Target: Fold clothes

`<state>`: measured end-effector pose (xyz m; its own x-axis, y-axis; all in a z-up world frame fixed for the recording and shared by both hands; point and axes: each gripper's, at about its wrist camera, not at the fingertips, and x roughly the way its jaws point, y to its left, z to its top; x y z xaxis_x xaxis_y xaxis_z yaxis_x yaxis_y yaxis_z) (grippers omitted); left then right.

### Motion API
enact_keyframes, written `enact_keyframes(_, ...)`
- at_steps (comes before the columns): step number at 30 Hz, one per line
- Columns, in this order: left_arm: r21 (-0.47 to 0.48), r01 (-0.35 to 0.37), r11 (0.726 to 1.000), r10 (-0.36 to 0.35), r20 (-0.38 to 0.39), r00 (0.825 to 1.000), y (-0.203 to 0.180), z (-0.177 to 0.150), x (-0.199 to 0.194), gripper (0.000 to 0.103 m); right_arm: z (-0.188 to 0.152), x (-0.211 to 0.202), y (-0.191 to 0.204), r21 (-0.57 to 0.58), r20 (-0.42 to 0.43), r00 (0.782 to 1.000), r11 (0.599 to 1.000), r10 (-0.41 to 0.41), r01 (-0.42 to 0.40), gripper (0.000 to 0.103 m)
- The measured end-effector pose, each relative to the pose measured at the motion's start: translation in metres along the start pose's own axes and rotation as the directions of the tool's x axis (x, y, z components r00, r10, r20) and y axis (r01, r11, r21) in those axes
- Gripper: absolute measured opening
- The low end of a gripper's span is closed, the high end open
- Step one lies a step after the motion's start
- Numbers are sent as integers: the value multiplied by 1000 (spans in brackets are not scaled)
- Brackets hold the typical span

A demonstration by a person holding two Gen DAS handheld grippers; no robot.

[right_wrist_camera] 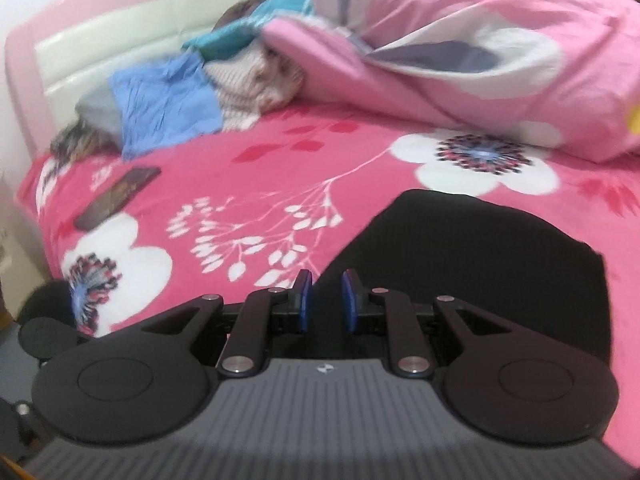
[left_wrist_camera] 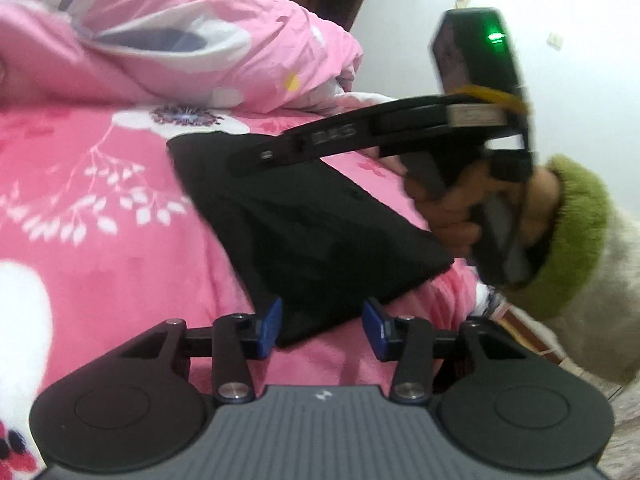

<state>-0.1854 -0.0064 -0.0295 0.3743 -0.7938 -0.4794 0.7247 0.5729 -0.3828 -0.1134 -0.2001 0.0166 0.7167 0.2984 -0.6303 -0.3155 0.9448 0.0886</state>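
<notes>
A black folded garment [left_wrist_camera: 312, 220] [right_wrist_camera: 480, 260] lies flat on the pink flowered bed sheet [left_wrist_camera: 100, 200]. My left gripper [left_wrist_camera: 322, 326] is low at its near corner, which lies between the blue pads [left_wrist_camera: 269, 328]; the cloth looks flat, not pinched. My right gripper [right_wrist_camera: 327, 300] hovers over the garment's left edge, its pads a narrow gap apart with nothing between them. The left wrist view shows the right gripper [left_wrist_camera: 244, 158] from the side above the garment's far end, held by a hand [left_wrist_camera: 448, 208] in a green-cuffed sleeve [left_wrist_camera: 572, 232].
A bunched pink duvet [right_wrist_camera: 480, 40] [left_wrist_camera: 180, 40] lies behind the garment. A pile of clothes, blue [right_wrist_camera: 168, 104] and striped [right_wrist_camera: 248, 80], sits by the headboard [right_wrist_camera: 120, 40]. A phone [right_wrist_camera: 118, 196] rests on the sheet at left. The bed's edge runs near both grippers.
</notes>
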Motion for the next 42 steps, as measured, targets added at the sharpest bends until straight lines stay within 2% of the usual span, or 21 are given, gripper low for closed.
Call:
enact_keyframes(2,-29,26,999,-26,5,1000,7,-1,0,44,6,22,0,-37,-42,999,999,-10,8,15)
enact_keyframes(4,-18,36,999,-36,13,999,8,-5,1,44,12,42,-7,-54,-75,997,998,-36,32,14)
enact_keyframes(8,63,36,997,-38,30,999,4,-11,1,45,32,73,-34,34,-93,995,999,-34,38,13)
enact_keyframes(11,102,41,994,-45,37,998,3,-14,1,46,49,96,-47,50,-103,992,996,-67,72,13)
enact_keyframes(19,61,88,994,-91,43,995,11,-14,-1,46,78,144,-79,95,-113,981,981,-155,166,12)
enact_keyframes(22,61,89,994,-92,46,995,11,-16,-4,47,86,129,-90,152,-52,983,972,-173,179,12)
enact_keyframes(26,56,91,994,-94,49,994,12,-16,-3,47,87,78,-88,163,28,983,971,-180,173,14)
enact_keyframes(29,55,90,994,-92,48,995,11,-16,-3,47,74,58,-83,165,-10,993,979,-120,120,14)
enact_keyframes(32,55,88,995,-91,47,995,11,-15,-2,47,57,65,-79,112,-78,992,987,-103,112,14)
enact_keyframes(34,55,88,995,-90,44,995,12,-14,-1,47,51,78,-82,118,-99,989,986,-106,118,14)
enact_keyframes(38,51,92,994,-94,41,995,13,-13,-1,47,53,102,-108,192,-61,990,972,-126,136,13)
enact_keyframes(41,38,101,994,-103,43,994,15,-13,-1,47,61,104,-125,240,-50,972,942,-228,234,14)
enact_keyframes(42,34,105,994,-107,44,993,16,-14,-2,47,62,99,-130,256,-41,970,936,-240,242,14)
